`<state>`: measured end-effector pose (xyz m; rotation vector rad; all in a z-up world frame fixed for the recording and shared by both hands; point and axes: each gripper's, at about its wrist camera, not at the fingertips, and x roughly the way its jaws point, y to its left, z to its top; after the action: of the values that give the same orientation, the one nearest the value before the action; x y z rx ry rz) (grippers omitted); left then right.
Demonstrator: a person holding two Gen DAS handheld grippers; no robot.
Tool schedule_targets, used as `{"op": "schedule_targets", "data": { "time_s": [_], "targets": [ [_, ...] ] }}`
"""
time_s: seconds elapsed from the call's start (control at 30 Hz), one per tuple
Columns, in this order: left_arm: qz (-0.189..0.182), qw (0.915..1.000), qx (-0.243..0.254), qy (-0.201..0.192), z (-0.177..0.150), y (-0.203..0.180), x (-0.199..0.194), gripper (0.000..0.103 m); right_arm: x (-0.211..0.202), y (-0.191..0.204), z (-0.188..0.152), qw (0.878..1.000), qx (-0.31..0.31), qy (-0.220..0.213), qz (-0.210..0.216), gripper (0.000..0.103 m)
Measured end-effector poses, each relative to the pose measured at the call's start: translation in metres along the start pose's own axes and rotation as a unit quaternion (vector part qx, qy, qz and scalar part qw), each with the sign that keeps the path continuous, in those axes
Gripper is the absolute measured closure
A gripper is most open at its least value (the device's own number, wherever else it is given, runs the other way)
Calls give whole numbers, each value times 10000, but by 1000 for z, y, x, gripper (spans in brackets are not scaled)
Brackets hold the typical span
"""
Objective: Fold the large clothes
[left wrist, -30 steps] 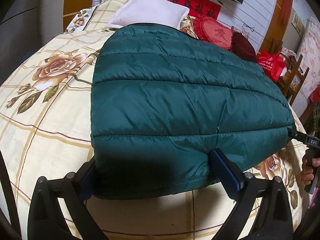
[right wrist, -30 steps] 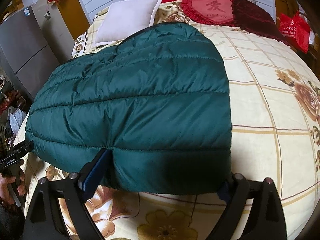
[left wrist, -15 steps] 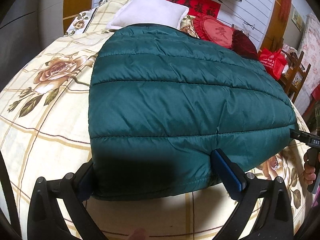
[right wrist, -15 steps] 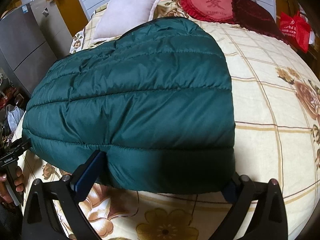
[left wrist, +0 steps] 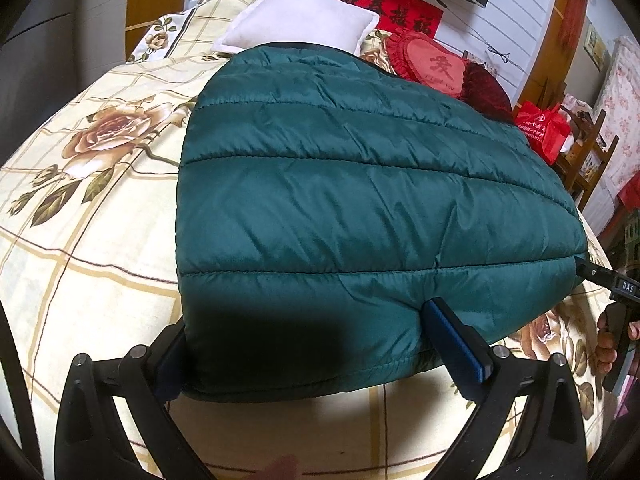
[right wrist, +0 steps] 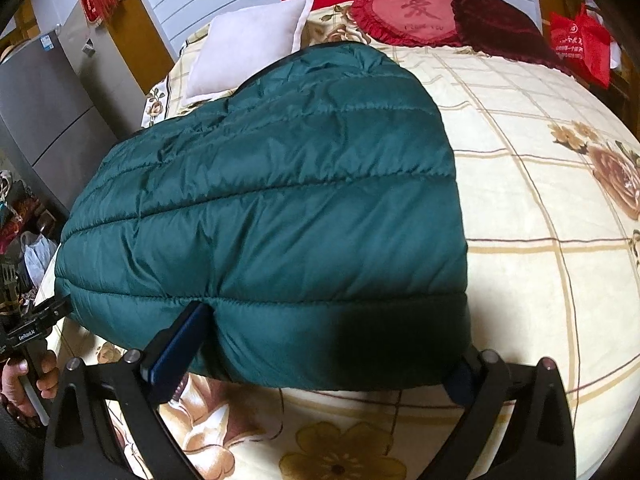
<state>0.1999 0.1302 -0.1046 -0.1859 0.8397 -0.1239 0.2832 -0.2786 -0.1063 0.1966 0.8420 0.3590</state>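
Fingers (left wrist: 452,340) of both grippers spread wide astride the green quilted jacket's (left wrist: 360,208) near hem (each angled downward), pads against fabric.

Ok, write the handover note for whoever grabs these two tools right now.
Left tool: jaws wide across the near hem's left corner, one pad denting the padding; grip unclear.
Right tool: jaws wide open across the hem's right corner.
Green jacket: flat on the bed, no sleeves showing, so the sides look folded in.
To do: probably fold the hem up toward the white pillow, then smooth.
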Motion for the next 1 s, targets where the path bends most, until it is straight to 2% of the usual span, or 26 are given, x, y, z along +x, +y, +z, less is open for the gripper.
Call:
{"op": "schedule_targets", "data": {
  "time_s": [0.63, 1.0],
  "targets": [
    [66, 10000, 31, -2, 0, -2, 0, 35, 2, 0, 2, 10000, -45, 72, 16, 0],
    [187, 9998, 39, 14, 0, -4, 2, 35, 4, 3, 3, 9995, -189, 209, -127, 0]
  ]
}}
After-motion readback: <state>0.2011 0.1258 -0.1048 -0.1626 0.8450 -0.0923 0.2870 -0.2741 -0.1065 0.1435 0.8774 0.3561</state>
